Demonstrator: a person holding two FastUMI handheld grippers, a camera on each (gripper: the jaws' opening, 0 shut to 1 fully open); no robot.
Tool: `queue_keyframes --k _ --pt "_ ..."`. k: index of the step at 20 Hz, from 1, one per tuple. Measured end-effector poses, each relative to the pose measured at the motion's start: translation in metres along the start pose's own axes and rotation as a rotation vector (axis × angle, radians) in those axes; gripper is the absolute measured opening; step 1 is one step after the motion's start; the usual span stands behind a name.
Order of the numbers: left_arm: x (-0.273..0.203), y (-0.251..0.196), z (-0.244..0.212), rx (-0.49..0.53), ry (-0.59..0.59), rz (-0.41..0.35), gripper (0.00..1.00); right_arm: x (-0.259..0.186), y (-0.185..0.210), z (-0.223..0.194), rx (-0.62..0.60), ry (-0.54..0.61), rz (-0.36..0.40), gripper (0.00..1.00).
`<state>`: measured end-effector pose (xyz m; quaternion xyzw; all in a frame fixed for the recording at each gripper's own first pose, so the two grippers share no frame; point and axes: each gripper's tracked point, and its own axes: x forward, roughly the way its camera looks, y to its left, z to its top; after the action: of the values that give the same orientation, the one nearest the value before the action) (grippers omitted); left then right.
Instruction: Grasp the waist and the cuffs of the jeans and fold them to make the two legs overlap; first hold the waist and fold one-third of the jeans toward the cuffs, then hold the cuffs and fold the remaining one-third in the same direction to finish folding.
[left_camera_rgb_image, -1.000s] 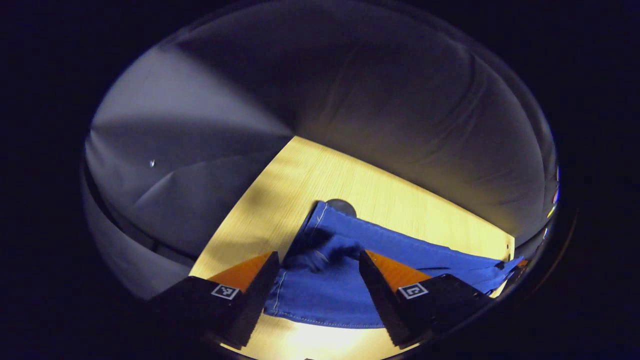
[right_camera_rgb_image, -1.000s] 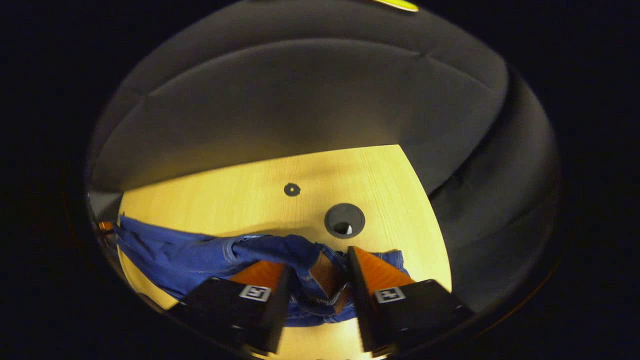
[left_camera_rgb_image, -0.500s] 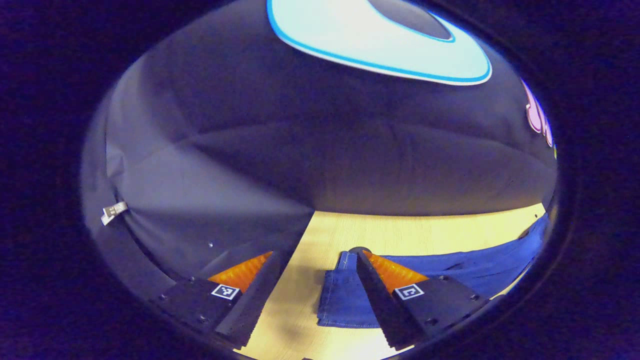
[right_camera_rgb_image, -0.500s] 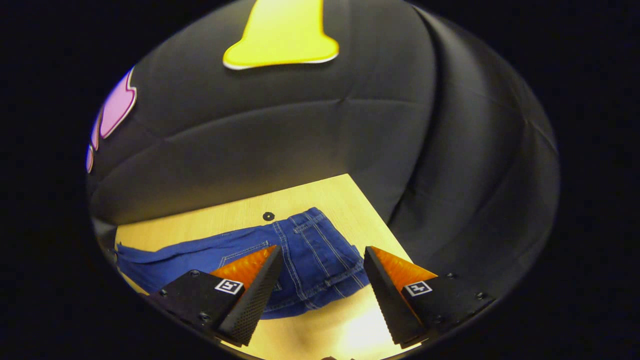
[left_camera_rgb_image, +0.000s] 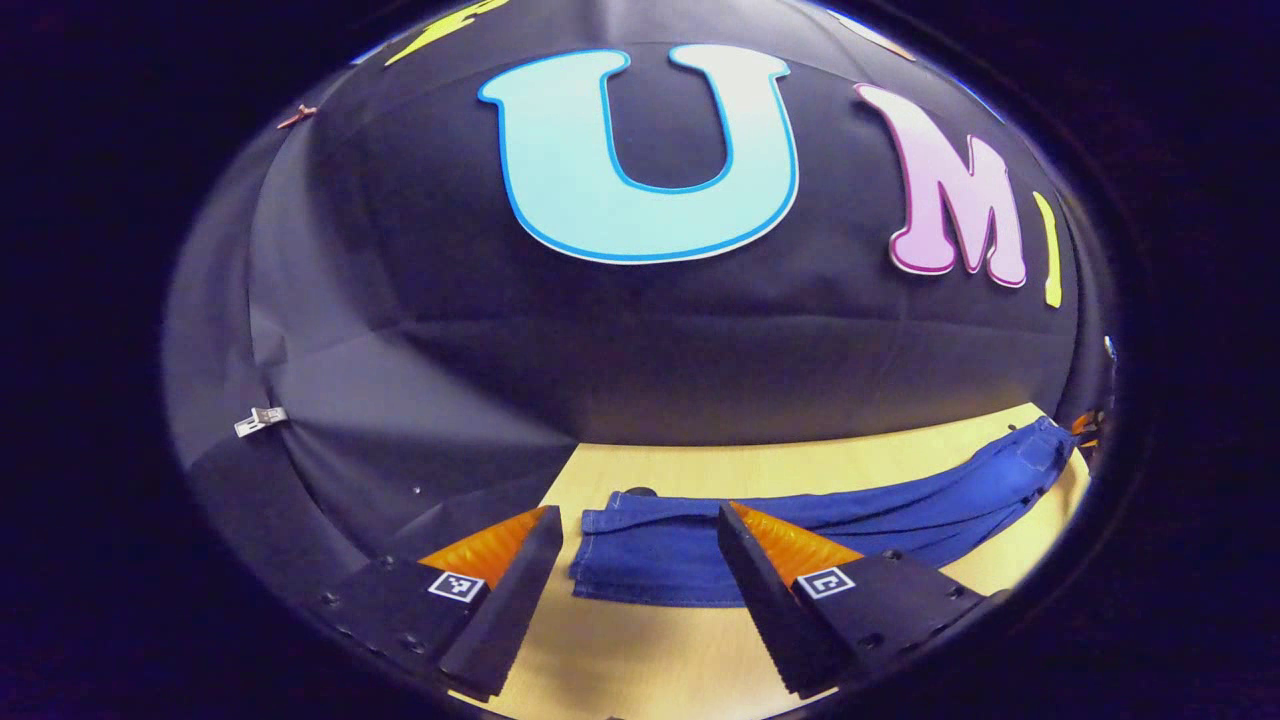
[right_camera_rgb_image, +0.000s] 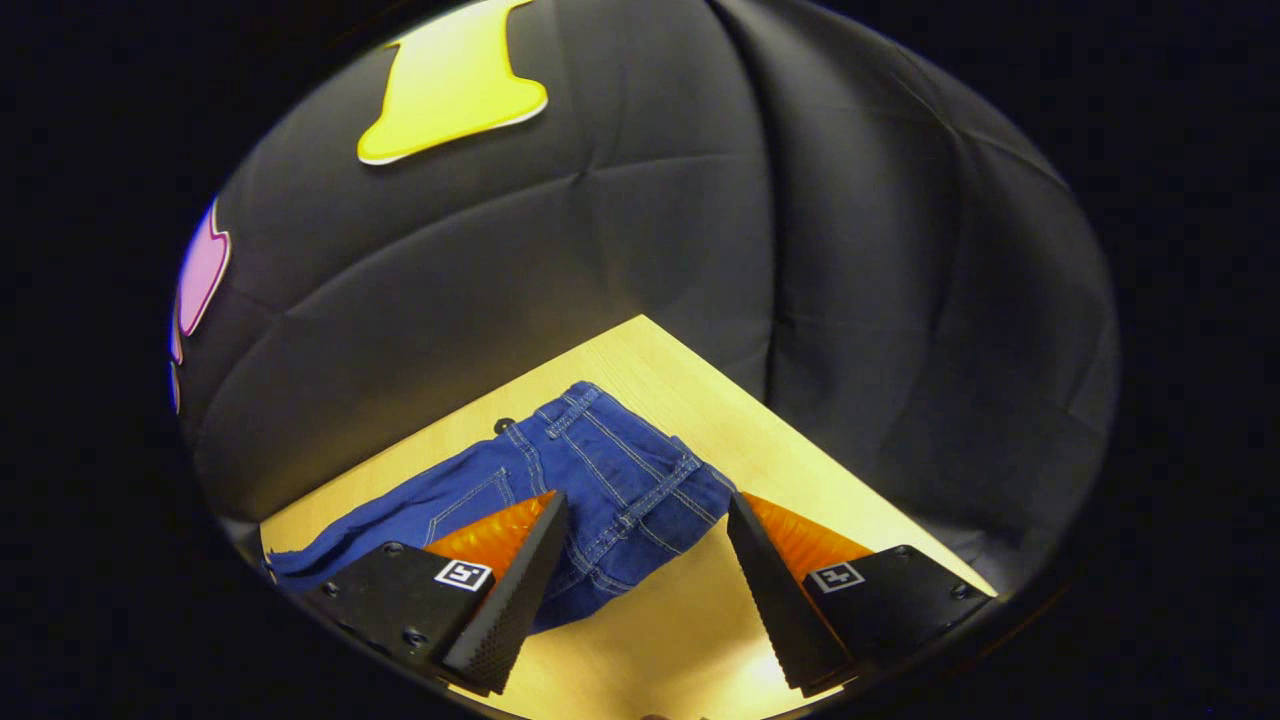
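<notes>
Jeans: blue denim lying flat on the tabletop, legs already laid one over the other by the look of it; the waist end sits toward the right gripper, the cuff end toward the left gripper.
Waist: belt loops and seam stitching face up, near the tabletop's corner, just ahead of the right gripper's fingers.
Cuffs: stacked hems lie between and just beyond the left gripper's fingers; the long leg runs off toward the far right of the left gripper view.
Right gripper: fingers spread wide, nothing between them, raised off the denim.
Left gripper: fingers likewise apart and empty, hovering before the cuff end.
Step in hand (judgement): the leg overlap looks done, so the waist fold comes next.
How to do it well (judgement): bring the gripper down on the waistband edge, pinch both layers together, not the top one alone; lift just enough to clear the cloth, carry toward the cuffs, and lay down about a third along.
Risk (judgement): grabbing a single layer would pull the legs out of line; the waist lies close to the tabletop's edge, so a drag could slide it off.
Tabletop: pale wood, a small dark hole beside the waist.
Booth wall: black cloth behind.
</notes>
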<state>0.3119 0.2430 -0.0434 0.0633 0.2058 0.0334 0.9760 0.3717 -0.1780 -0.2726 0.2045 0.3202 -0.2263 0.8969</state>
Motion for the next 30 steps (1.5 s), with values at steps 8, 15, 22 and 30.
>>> queue_keyframes --k 8,15,22,30 --pt "-0.028 -0.054 -0.034 0.087 0.052 -0.100 0.98 0.035 -0.012 -0.013 0.131 -0.017 -0.052 0.98" --pt "-0.025 -0.094 -0.055 0.054 0.087 -0.158 0.98 0.045 -0.006 -0.016 0.087 -0.063 -0.044 0.84" --pt "-0.019 -0.107 -0.079 0.045 0.135 -0.172 0.98 0.052 0.008 -0.012 0.007 -0.155 -0.029 0.19" --pt "-0.011 -0.104 -0.093 -0.012 0.156 -0.154 0.98 -0.029 0.035 0.051 -0.135 -0.322 0.110 0.09"
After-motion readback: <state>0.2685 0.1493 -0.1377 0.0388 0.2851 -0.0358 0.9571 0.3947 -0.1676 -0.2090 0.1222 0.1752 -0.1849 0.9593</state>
